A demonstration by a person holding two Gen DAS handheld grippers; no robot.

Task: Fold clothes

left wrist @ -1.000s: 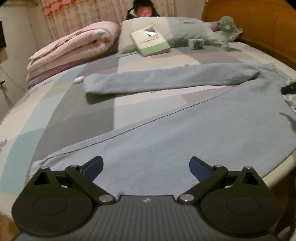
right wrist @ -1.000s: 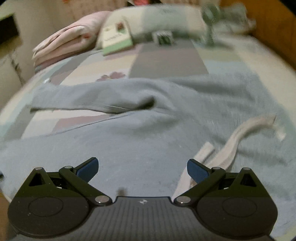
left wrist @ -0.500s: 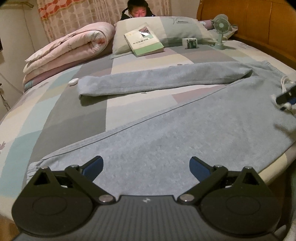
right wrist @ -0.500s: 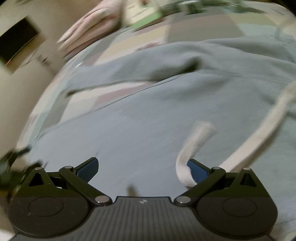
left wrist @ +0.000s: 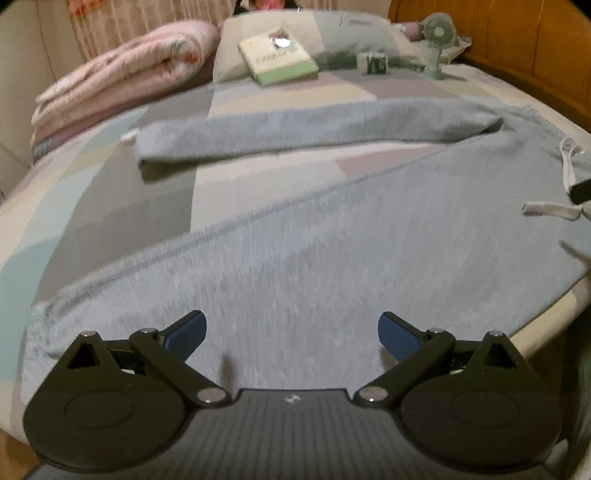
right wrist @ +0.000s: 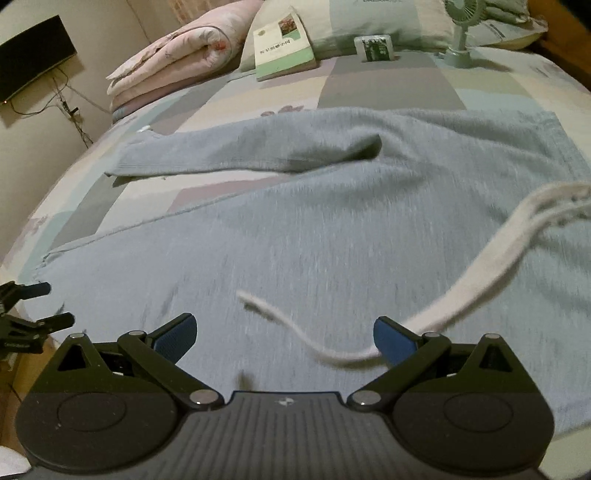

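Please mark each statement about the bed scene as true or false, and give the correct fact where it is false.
1. Both grippers are open and hold nothing. True: the left gripper and the right gripper have their jaws spread apart above the grey sweatpants.
2. The two legs of the sweatpants lie stacked on each other. False: they are spread apart, with bedsheet visible between them.
3. A white drawstring lies loose on the sweatpants. True.
4. The green book lies on the sweatpants. False: it leans against the pillow, away from them.
5. A small fan stands near the pillow. True.
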